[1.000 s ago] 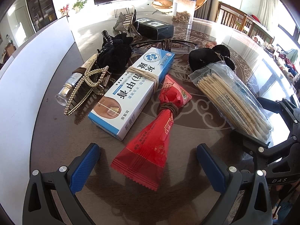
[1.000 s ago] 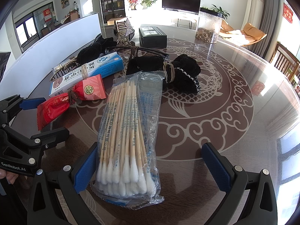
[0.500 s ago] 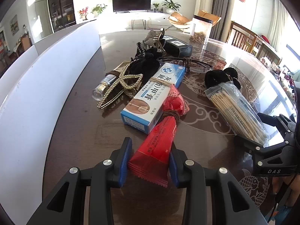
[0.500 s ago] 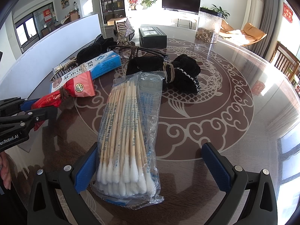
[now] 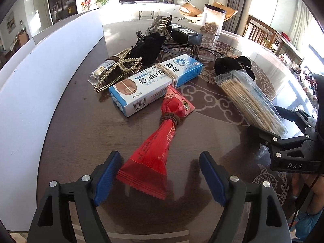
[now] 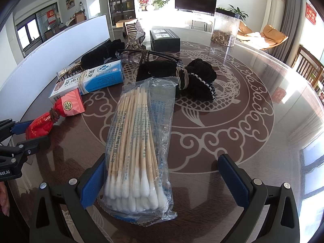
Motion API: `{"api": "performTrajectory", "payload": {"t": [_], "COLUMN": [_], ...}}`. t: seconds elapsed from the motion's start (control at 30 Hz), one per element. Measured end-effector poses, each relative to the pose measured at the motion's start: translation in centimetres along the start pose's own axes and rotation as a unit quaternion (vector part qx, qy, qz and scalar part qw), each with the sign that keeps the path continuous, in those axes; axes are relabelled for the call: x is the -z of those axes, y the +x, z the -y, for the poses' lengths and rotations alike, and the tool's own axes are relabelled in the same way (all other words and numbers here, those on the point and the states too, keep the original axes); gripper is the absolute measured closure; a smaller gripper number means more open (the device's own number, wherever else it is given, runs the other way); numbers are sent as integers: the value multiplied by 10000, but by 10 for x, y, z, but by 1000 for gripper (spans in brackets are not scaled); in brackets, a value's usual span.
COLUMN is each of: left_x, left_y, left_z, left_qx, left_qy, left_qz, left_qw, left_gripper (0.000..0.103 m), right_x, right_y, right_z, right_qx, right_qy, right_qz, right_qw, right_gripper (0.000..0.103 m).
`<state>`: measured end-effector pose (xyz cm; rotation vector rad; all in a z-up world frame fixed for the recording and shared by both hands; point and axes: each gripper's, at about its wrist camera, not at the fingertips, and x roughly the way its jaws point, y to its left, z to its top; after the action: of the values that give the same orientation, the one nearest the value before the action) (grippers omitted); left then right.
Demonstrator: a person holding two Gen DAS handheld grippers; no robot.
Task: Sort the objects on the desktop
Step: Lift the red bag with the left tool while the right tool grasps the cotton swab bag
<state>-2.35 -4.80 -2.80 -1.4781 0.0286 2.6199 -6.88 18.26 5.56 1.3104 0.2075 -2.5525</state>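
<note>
Red packet: the red packet (image 5: 160,141) lies flat on the counter (image 5: 81,133), right in front of your left gripper (image 5: 160,180).
Which way it runs: its long side points away from you, up toward the blue and white box (image 5: 156,83). The wide, flat end is the end near you. A brown band is tied round its middle.
Left gripper: its jaws are opening. The wide end of the packet sits between them. The left pad is just beside the packet's corner, and the right pad is well apart from it. Nothing is pinched.
Swab bag: the bag of cotton swabs (image 6: 137,147) lies in front of your right gripper (image 6: 164,182), with the white tips near you.
Right gripper: spread wide. The bag's near end lies between the pads, close to the left pad, and is not pinched.
Nearer hand: your left hand is nearer the red packet. I think your right hand is the one for the swabs.
</note>
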Motion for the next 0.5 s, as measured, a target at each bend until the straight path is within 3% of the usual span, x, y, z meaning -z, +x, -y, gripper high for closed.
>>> {"api": "performTrajectory", "payload": {"t": [0.2, 0.5], "left_x": [3, 1], "left_y": [6, 8], "left_z": [13, 13], "left_qx": [-101, -99], "left_qy": [340, 322], "left_qz": [-97, -87], "left_qw": [9993, 9994], "left_gripper": [1, 0], "right_x": [0, -1], "right_y": [0, 0], "right_z": [0, 0], "right_qx": [1, 0], "right_qy": [0, -2], "right_qz": [0, -1], "right_qw": [10000, 10000], "right_gripper": [0, 0]}}
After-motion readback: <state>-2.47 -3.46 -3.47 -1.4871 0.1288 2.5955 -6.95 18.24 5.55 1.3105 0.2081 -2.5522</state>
